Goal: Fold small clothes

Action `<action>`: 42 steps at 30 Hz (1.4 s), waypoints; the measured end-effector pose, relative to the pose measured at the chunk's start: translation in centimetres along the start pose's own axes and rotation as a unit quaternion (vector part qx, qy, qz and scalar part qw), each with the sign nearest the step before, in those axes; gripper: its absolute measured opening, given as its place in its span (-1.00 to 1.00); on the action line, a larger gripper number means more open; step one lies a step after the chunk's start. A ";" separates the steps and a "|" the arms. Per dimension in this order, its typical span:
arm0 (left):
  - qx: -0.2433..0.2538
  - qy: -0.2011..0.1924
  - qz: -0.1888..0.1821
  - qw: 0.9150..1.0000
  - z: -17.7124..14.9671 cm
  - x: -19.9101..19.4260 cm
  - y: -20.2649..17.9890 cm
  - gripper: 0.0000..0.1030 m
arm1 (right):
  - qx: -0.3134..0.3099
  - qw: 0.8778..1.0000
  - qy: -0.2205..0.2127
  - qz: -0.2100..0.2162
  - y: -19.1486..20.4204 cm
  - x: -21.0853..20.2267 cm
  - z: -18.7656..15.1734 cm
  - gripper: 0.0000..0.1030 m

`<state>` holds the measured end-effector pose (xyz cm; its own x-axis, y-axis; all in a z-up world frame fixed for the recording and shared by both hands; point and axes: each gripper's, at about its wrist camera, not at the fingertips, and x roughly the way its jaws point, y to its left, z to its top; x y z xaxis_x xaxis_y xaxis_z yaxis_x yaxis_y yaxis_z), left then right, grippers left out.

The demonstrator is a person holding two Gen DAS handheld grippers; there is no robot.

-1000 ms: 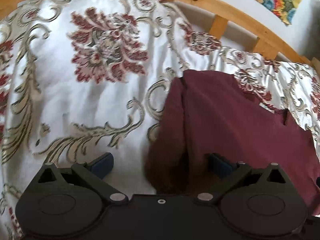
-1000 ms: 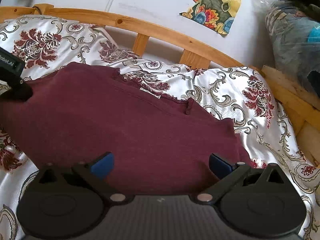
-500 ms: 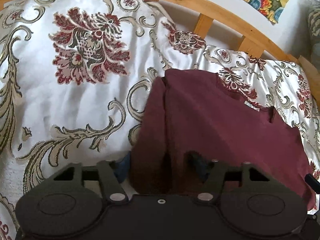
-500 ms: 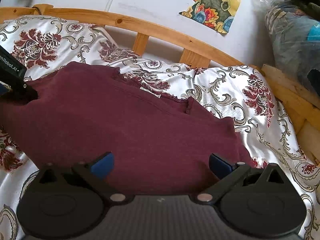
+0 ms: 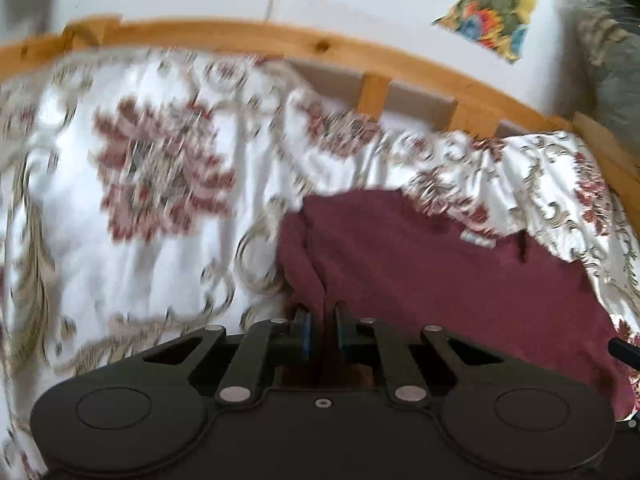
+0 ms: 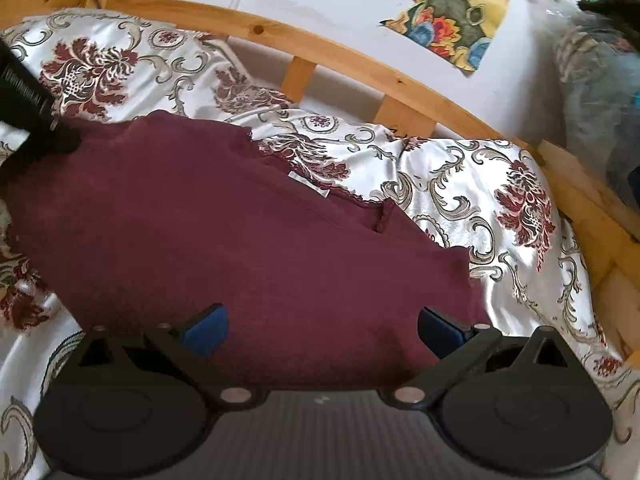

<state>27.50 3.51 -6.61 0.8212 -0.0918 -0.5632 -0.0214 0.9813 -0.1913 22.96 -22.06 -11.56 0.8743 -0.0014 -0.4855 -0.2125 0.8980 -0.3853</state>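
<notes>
A dark red garment (image 6: 248, 240) lies spread on a bed cover with a white and red floral pattern (image 6: 460, 184). In the left wrist view the same dark red garment (image 5: 460, 280) runs from the middle to the right. My left gripper (image 5: 322, 332) is closing its jaws on the garment's near left edge, and a fold of cloth is pinched between the blue pads. That gripper also shows as a black shape (image 6: 36, 120) at the garment's left corner in the right wrist view. My right gripper (image 6: 320, 328) stands open over the garment's near edge, with cloth under its fingers.
A curved wooden bed rail (image 6: 360, 64) runs along the back of the bed cover (image 5: 140, 200). Colourful pictures (image 6: 452, 4) hang on the white wall behind. A pile of bags and cloth (image 6: 600, 92) sits at the far right.
My left gripper has shut from wide open onto the garment's left edge and has risen, lifting that edge. The right gripper has stayed open and still.
</notes>
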 end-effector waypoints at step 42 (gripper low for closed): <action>0.219 0.002 -0.262 0.940 -2.7 -5.8 -24.1 0.77 | 0.265 0.959 0.076 -0.066 -21.7 -0.4 -5.5 1.00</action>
<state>21.74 -20.01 -0.90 0.6509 -0.5822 -0.4872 0.6234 0.7762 -0.0948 24.77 -43.95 -7.36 0.7959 -0.1576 -0.5846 0.1823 0.9831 -0.0168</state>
